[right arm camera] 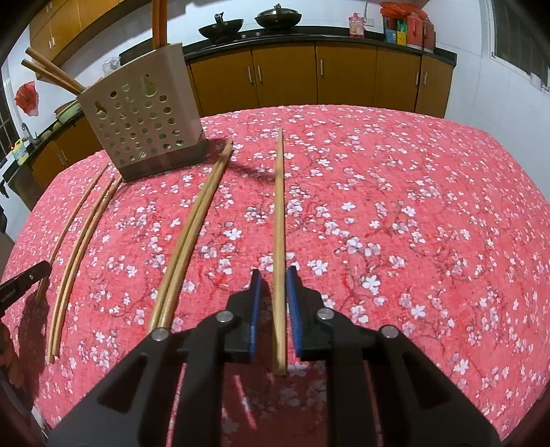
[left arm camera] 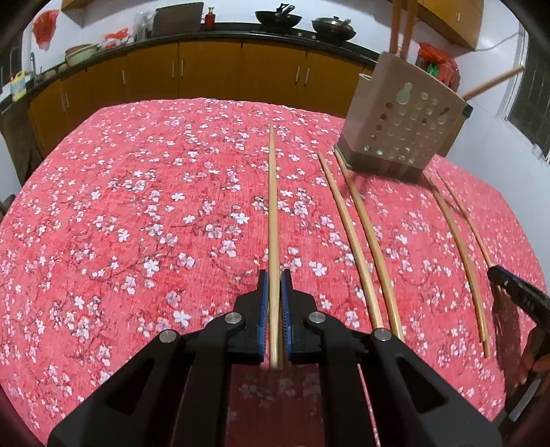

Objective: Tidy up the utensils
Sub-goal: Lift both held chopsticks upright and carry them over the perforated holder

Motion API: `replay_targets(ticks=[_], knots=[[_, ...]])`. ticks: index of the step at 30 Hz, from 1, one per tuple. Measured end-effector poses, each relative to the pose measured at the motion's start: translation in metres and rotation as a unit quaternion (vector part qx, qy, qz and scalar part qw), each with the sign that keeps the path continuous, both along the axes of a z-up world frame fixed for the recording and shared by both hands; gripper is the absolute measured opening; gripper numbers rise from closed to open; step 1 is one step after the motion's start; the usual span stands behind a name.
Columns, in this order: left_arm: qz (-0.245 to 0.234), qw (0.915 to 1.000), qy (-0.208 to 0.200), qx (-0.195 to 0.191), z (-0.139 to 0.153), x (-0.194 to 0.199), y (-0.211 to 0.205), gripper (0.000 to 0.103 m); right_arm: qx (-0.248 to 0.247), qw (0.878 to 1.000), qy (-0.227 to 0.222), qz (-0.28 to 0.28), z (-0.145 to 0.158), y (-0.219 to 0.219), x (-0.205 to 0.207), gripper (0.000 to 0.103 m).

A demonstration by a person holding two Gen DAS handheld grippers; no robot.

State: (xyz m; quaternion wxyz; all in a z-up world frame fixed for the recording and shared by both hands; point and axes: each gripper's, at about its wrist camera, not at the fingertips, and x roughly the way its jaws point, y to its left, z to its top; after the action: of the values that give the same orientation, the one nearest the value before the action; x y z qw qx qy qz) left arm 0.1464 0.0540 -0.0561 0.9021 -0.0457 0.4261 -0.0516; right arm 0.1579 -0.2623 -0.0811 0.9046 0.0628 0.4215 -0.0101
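My left gripper [left arm camera: 274, 275] is shut on a bamboo chopstick [left arm camera: 272, 206] that points forward over the table. My right gripper [right arm camera: 274, 271] has its jaws close around another chopstick [right arm camera: 280, 223], with a small gap on each side. A beige perforated utensil holder [left arm camera: 402, 127] stands at the far right in the left wrist view and at the far left in the right wrist view [right arm camera: 141, 120], with several chopsticks upright in it. Two pairs of chopsticks [left arm camera: 364, 233] [left arm camera: 460, 240] lie on the cloth between the grippers.
The table carries a red floral cloth [left arm camera: 137, 206]. Behind it run orange kitchen cabinets [left arm camera: 206, 68] with a dark counter holding woks [left arm camera: 278, 15] and bottles. The right gripper's tip [left arm camera: 508, 285] shows at the right edge of the left wrist view.
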Motion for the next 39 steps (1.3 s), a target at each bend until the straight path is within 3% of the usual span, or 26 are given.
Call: replay_targets(ticks=[2,9,16,25,39], knots=[[-0.003,0.9999,-0.003,0.011,0.0,-0.003,-0.003,0.008,0.004,1.0,0.0,-0.001,0.0,-0.003,0.0,0.009],[-0.008,0.9998,-0.004,0.016,0.008,0.002,-0.003,0.008,0.014,1.0,-0.021,-0.001,0.015,-0.01,-0.008,0.008],[-0.006,0.9976,-0.067,0.013,0.056,-0.002,0.002,0.008,0.022,0.995,-0.094,-0.01,0.065,-0.017,-0.019,0.008],[0.003,0.9876,-0.152,-0.037,0.118,-0.011,0.01,0.008,0.026,0.983,-0.179,-0.021,0.117,-0.022,-0.031,0.008],[-0.006,0.978,-0.2,-0.058,0.153,-0.014,0.009,0.008,0.038,0.973,-0.229,0.002,0.152,-0.017,-0.03,0.007]])
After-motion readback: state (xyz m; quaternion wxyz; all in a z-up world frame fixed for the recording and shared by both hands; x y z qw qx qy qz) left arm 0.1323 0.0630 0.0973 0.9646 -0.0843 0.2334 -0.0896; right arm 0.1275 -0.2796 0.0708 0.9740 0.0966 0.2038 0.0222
